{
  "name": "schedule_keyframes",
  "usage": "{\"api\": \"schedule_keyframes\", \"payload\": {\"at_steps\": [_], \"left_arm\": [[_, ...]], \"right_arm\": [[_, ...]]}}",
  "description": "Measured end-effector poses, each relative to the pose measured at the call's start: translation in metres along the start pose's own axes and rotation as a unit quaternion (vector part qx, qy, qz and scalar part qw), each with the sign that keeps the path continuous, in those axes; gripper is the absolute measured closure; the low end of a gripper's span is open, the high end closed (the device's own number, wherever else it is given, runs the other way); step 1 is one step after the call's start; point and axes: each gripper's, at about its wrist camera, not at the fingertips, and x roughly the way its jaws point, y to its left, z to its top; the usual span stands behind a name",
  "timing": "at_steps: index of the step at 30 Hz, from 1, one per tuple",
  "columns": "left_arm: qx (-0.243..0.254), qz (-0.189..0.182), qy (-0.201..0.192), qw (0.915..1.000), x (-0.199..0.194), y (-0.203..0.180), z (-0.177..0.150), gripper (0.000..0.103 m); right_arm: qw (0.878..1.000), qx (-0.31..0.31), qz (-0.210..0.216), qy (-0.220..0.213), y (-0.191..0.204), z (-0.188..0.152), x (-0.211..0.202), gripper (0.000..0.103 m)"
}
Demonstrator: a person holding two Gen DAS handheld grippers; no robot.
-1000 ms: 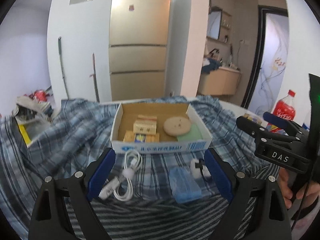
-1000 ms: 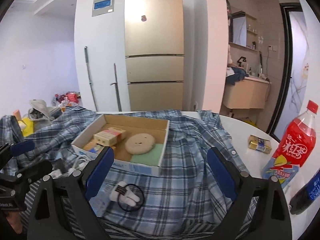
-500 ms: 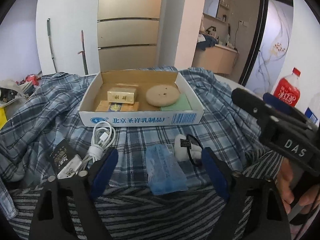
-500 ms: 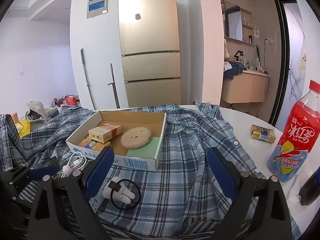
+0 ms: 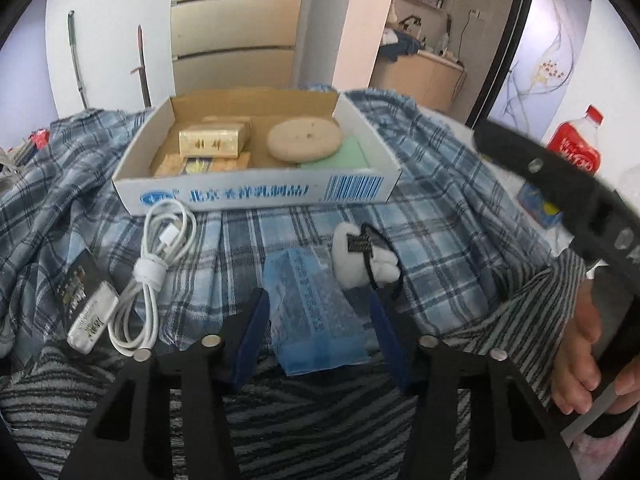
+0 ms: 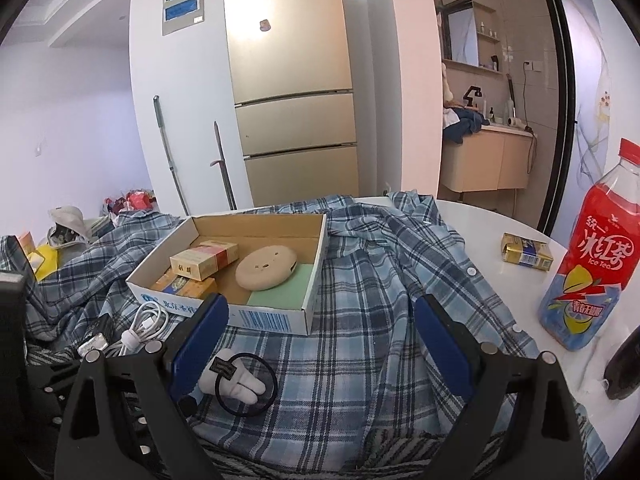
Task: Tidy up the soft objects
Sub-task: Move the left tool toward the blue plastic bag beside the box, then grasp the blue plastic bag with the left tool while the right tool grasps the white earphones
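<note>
Blue, translucent and soft-looking, the plastic tissue pack point(image 5: 316, 312) lies on the plaid shirt spread over the worktop point(image 6: 492, 228), directly between the blue pads of the left claw point(image 5: 322, 340). Its long axis runs forward, toward the white cardboard box point(image 5: 256, 196), parallel to the pads. That claw is spread, not yet pinching. The right claw point(image 6: 320, 344), also spread wide, hangs empty, farther off; left looks nearer.

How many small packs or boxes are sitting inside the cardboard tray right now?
3 visible: a gold pack on top at the tray's left, an orange box under it at the front, and a red-striped box behind. More may be hidden beneath.
</note>
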Motion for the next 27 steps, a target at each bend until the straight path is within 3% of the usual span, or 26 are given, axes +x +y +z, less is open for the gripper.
{"api": "schedule_keyframes", "payload": {"at_steps": [6,7,11,15,18,21,23,27], "left_arm": [[0.012,0.016,0.002,0.9998,0.002,-0.004,-0.002,0.064],[0.011,0.013,-0.005,0.9998,-0.001,-0.004,-0.002,0.074],[0.005,0.004,-0.061,0.9981,-0.024,0.0,-0.005,0.075],[0.026,0.031,-0.134,0.9902,-0.059,-0.003,-0.007,0.075],[0.05,0.051,-0.162,0.9842,-0.084,-0.007,-0.005,0.075],[0.032,0.042,-0.183,0.9816,-0.111,0.002,0.002,0.075],[0.046,0.044,-0.2,0.9777,-0.126,0.005,0.01,0.075],[0.049,0.057,-0.24,0.9678,-0.136,0.016,0.02,0.075]], "right_arm": [[1.0,-0.003,0.001,0.009,0.001,-0.001,0.001,0.009],[1.0,-0.002,0.001,0.008,0.0,-0.001,0.0,0.009],[1.0,0.004,0.004,0.009,0.0,0.0,0.002,0.009],[1.0,0.014,0.01,0.019,-0.004,0.001,0.006,0.009],[1.0,0.014,0.011,0.025,-0.003,0.003,0.005,0.009],[0.999,0.015,0.025,0.032,0.001,0.007,0.001,0.009],[0.999,0.016,0.032,0.035,0.006,0.011,-0.003,0.009],[0.998,0.016,0.043,0.045,0.017,0.021,-0.006,0.009]]}}
